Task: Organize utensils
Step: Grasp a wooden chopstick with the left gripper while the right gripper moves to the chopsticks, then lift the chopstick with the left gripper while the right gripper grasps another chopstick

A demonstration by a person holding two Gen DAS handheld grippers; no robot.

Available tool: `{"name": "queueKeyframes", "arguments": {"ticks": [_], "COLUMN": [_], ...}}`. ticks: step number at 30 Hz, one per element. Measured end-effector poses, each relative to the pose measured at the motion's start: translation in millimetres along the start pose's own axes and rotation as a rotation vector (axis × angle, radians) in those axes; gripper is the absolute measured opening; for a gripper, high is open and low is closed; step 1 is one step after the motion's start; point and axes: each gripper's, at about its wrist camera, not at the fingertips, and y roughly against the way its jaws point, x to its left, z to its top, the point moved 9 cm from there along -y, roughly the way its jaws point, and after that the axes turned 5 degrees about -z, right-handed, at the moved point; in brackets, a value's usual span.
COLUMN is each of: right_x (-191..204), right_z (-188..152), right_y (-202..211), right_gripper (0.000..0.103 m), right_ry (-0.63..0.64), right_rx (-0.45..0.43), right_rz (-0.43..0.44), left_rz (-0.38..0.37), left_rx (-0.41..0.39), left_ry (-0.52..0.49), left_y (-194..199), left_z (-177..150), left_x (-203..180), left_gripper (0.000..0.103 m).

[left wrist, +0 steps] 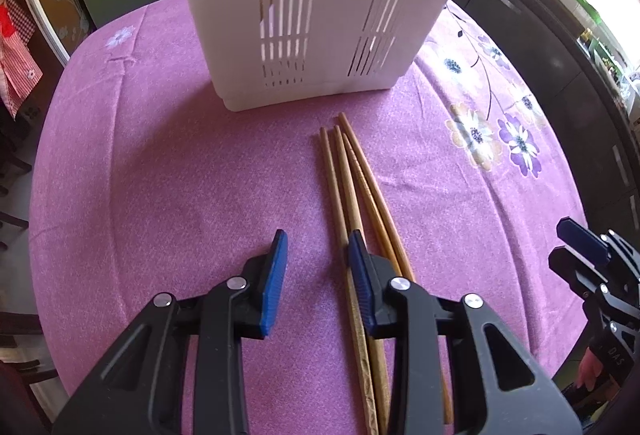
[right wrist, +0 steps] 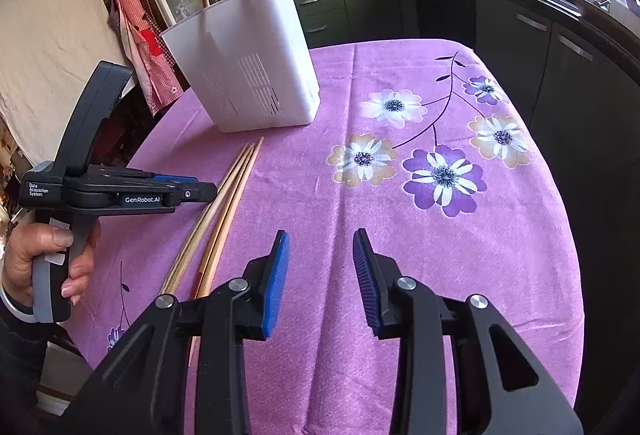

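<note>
Several wooden chopsticks lie in a bundle on the purple tablecloth, tips pointing at a white slotted utensil holder. My left gripper is open and empty just above the cloth; its right finger rests over the left side of the bundle. In the right wrist view the chopsticks lie at the left, and the holder has several wooden utensils standing in it. My right gripper is open and empty over bare cloth, right of the chopsticks. The left gripper shows there in a hand.
The table has a purple flowered cloth and rounded edges. Dark kitchen cabinets and a counter with pots and a sink run behind and to the right. A red checked apron hangs at the left.
</note>
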Motion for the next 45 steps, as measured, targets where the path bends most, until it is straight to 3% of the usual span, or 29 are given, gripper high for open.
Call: {"name": "queueKeyframes", "arguments": {"ticks": [9, 12, 14, 21, 26, 37, 45], "right_x": [3, 4, 4, 1, -1, 6, 25], "right_z": [1, 2, 1, 1, 3, 8, 10], "right_y": [1, 1, 1, 3, 6, 7, -3], "right_gripper": [0.033, 0.033, 0.033, 0.033, 0.033, 0.034, 0.035], "right_ry": [0.0, 0.002, 0.001, -0.004, -0.008, 0.005, 0.039], "right_rx": [0.002, 0.002, 0.003, 0.0, -0.004, -0.006, 0.029], "right_rz": [0.01, 0.015, 0.017, 0.011, 0.002, -0.004, 0.015], "left_rz": [0.07, 0.072, 0.065, 0.031, 0.038, 0.03, 0.059], "left_rx": [0.015, 0.017, 0.013, -0.001, -0.087, -0.352, -0.437], "left_ry": [-0.045, -0.042, -0.021, 0.026, 0.032, 0.003, -0.026], "left_y": [-13, -15, -17, -7, 23, 140, 173], "left_z": [10, 11, 14, 11, 8, -4, -15], "left_x": [-16, -20, -18, 0, 14, 24, 23], "left_gripper": [0.021, 0.019, 0.008, 0.006, 0.006, 0.006, 0.006]}}
